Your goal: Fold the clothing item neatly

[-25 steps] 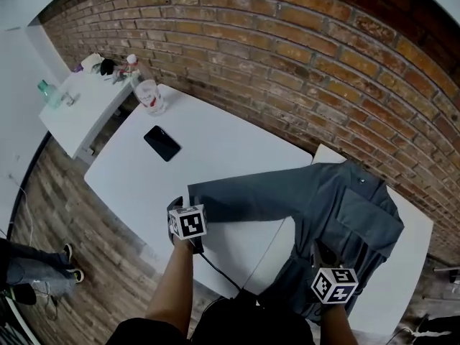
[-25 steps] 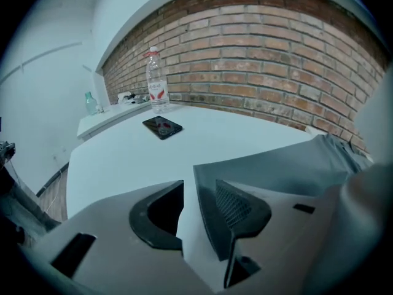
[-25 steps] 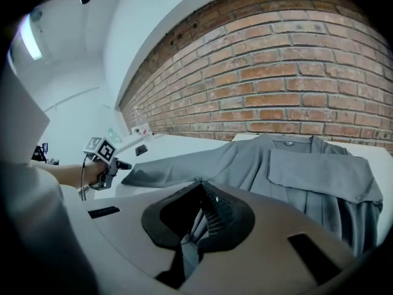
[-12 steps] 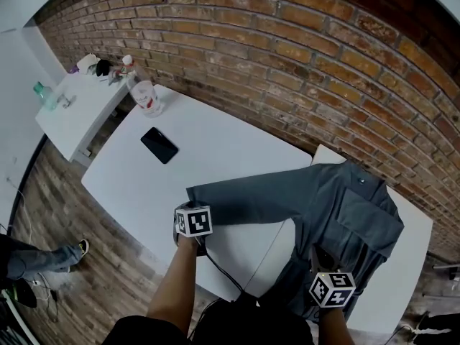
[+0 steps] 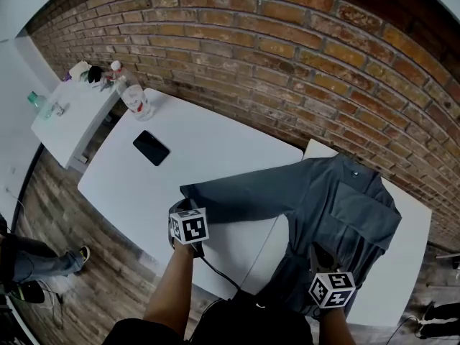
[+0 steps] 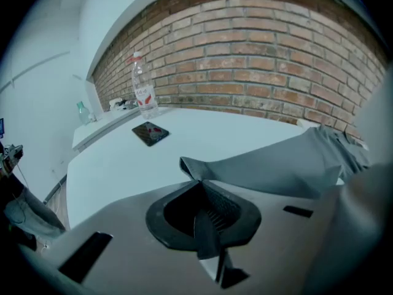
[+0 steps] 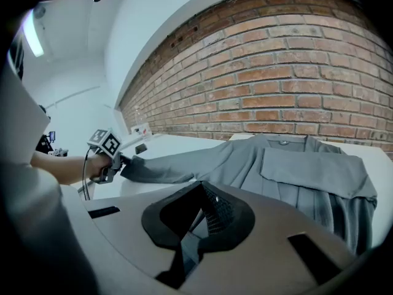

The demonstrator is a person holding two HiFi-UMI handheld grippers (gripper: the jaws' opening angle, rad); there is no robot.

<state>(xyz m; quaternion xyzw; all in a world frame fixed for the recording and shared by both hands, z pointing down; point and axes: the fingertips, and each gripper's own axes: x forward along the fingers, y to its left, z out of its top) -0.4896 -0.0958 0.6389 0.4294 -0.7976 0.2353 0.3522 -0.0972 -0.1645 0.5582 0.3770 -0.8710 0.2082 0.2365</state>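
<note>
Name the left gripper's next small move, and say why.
Probably carry the cuff across onto the shirt's chest: the left gripper is shut on it, this sleeve lies stretched out over the table, and the other sleeve is already folded in.

Shirt (image 5: 338,207) on the right table (image 5: 411,259), sleeve (image 5: 237,196) stretched left
The sleeve lies on the left table (image 5: 215,141), phone (image 5: 151,148) and bottle (image 5: 135,99) behind it.

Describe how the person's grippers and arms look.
The left gripper and right gripper are dark, each with a white cube of black square markers. A black cable trails from the left one. No sleeves cover the forearms; the top is black.
</note>
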